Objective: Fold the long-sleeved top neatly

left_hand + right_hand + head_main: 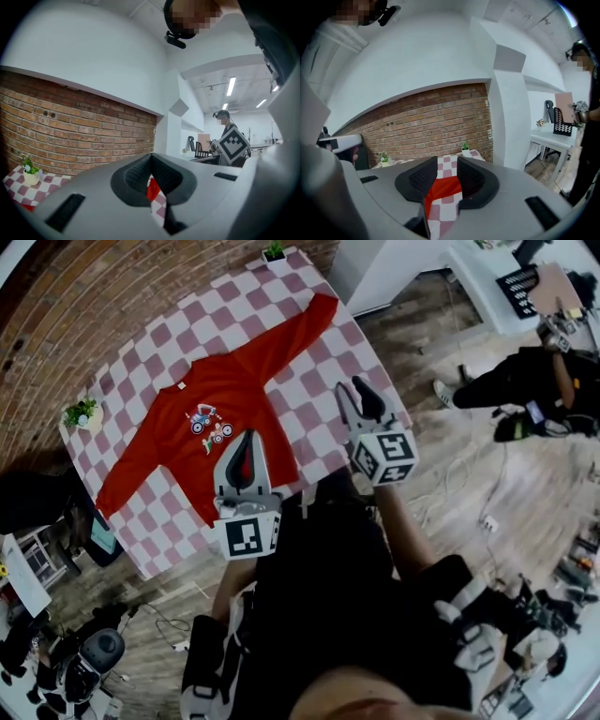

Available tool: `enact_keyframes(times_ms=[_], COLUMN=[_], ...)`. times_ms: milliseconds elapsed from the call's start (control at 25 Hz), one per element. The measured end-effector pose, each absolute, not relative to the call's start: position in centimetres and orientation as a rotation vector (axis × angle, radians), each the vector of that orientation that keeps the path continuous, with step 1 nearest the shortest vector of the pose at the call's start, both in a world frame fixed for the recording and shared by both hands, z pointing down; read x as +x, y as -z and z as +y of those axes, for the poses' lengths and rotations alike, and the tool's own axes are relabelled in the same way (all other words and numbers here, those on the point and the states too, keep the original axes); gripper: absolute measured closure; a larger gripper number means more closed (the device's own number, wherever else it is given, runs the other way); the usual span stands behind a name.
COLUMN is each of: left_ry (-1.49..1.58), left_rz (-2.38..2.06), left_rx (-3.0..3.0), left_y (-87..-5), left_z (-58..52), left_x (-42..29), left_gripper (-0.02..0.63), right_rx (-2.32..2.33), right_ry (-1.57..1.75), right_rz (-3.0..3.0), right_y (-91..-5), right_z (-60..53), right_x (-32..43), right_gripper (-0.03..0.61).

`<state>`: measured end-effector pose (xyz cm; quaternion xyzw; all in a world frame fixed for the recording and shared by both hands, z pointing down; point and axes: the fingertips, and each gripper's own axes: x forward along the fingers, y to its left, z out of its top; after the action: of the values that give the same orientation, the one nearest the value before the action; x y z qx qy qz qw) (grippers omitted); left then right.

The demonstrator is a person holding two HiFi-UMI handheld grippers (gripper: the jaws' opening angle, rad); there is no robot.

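A red long-sleeved top (220,423) with a small print on its chest lies flat on the pink-and-white checked table (302,390), both sleeves spread out. My left gripper (246,441) hovers over the top's near hem, shut with nothing in it. In the left gripper view its pads (136,176) meet, and a strip of the red top (153,189) shows below them. My right gripper (355,390) hovers over the table's near right part, beside the sleeve, open and empty. The right gripper view shows the red top (445,186) through the gap of that gripper (446,165).
Small potted plants stand at two table corners (82,413) (274,251). A brick wall (84,296) runs behind the table. Another person (525,381) sits at the right near a white desk (487,287). Cables and gear lie on the wooden floor.
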<state>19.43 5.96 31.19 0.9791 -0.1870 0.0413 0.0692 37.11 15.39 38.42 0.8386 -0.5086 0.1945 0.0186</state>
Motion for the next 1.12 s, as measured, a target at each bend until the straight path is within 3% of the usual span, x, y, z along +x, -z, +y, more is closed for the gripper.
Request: enact_keyframes(times_ms=[600,1120], left_ry=[-0.177,-0.284], left_rz=[-0.785,-0.876], left_rx=[2.856,2.791], left_y=[-33.5,-37.4], left_z=[2.6,0.1], left_x=[32.0,38.2], left_gripper=[0.615,0.615], right_rx=[2.463,2.354], right_ry=[-0.879,-1.152], right_rz=[-1.548,-1.397], right_y=[-48.5,-61.5], right_z=[7.6,1.9], right_x=[54.7,63.4], right_gripper=[0.453,0.451])
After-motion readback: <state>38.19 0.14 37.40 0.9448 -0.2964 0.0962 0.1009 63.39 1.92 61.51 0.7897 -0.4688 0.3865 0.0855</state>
